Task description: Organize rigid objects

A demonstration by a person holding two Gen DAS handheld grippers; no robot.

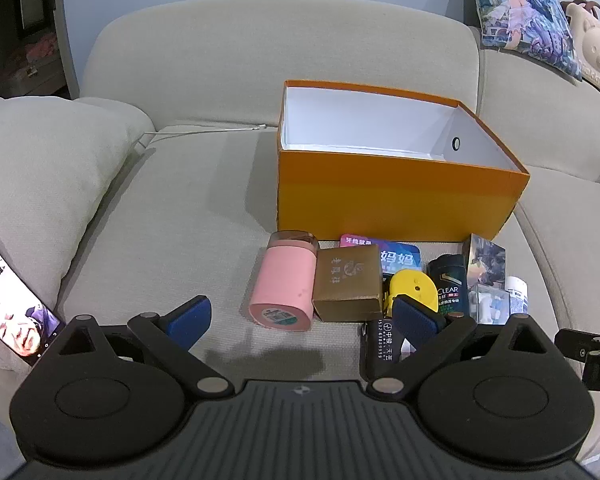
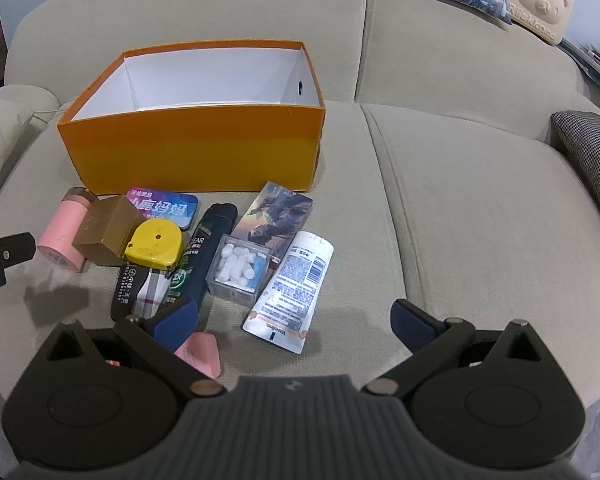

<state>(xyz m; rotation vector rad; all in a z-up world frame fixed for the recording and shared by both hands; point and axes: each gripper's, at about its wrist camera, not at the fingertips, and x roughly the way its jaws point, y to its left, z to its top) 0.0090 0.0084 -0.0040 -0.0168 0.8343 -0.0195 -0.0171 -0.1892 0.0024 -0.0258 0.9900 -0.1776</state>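
Both tools are spread wide with nothing between their pads. The left gripper point(image 1: 302, 320) hovers low over the sofa seat point(image 1: 188, 232), and just ahead of its gap, a little to its right, lies the pink cylinder point(image 1: 282, 286) on its side, its long axis running away from the tool toward the box, label end facing the camera. Touching the cylinder's right flank is the gold box point(image 1: 348, 282), and beside that, almost at the right pad, the yellow tape measure point(image 1: 414, 288) with a dark printed pouch point(image 1: 384, 344) below it.

The right gripper point(image 2: 296, 322) sits farther back from the pile. Directly ahead of its gap lies the white lotion tube point(image 2: 290, 290), long axis slanting away and to the right, cap end far. Left of it stand a clear box of white pieces point(image 2: 238, 266) and the dark shampoo bottle point(image 2: 206, 246), also pointing away; a pink flat item point(image 2: 202, 354) peeks beside the left pad.

Beyond the whole pile, the orange box point(image 2: 196, 148) stands open and looks empty.

My judgement: the left tool is nearer the cylinder and should close across its width; the right suits the tube, gripped across its short axis.
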